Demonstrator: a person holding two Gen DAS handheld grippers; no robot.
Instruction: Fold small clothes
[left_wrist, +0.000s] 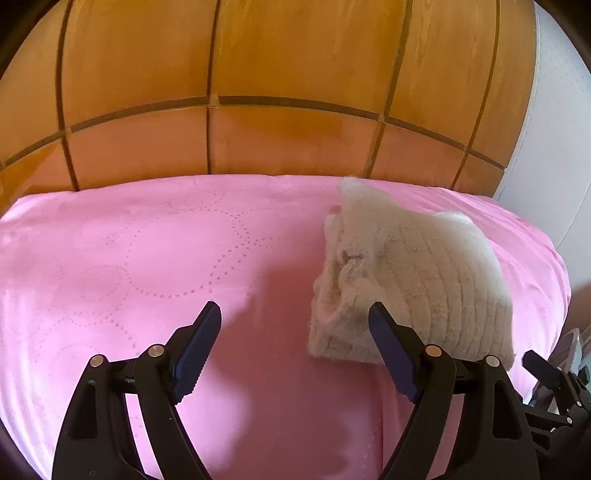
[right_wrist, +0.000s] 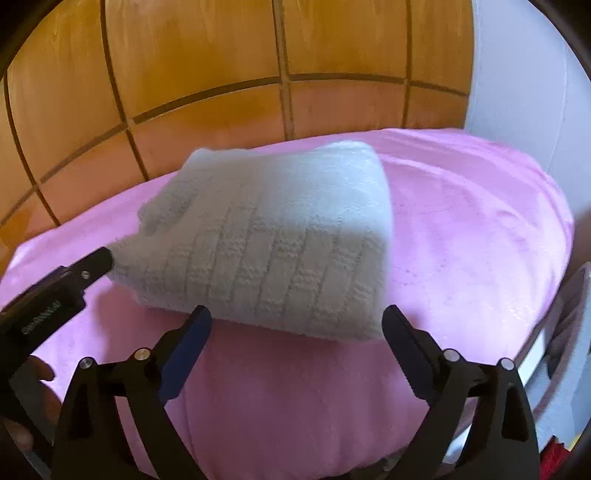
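On the pink bedspread, only the left view shows the sweater's neckline; both grippers' jaws spread.

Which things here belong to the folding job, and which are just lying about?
Job:
- white knit, folded on the pink sheet
- left tongs, open, empty
- right tongs, open, empty

Lying about:
- wooden headboard
- white wall
- clutter off the bed's right edge, too blurred to identify

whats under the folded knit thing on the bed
The cream knit garment lies folded on the pink bedspread, which shows all around it. Whatever sits directly beneath it, or tucked inside its folds, is covered and cannot be seen.
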